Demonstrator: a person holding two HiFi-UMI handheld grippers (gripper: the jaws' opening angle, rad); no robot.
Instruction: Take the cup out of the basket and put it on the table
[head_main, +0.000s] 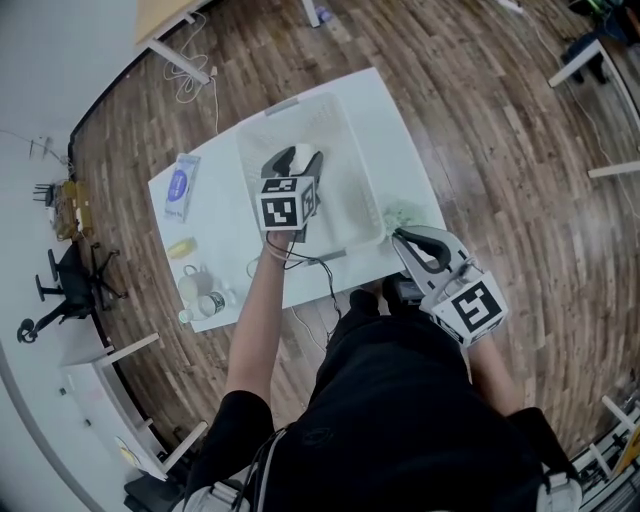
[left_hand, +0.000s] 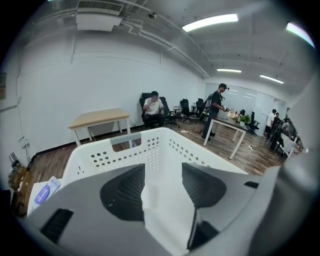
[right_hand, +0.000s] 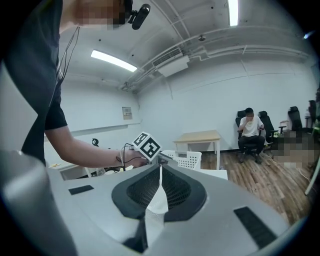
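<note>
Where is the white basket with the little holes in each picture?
Head view: the basket is in the upper middle, on the white table.
Left gripper view: the basket fills the middle, straight ahead.
Right gripper view: the basket is small, near the centre.
Shared landmark: the wooden-topped table stands beyond the basket in all three.

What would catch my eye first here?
A white perforated plastic basket sits on the white table, with the grey left gripper held over it, jaws apart. The grey right gripper hangs shut beside the table's near right corner.
</note>
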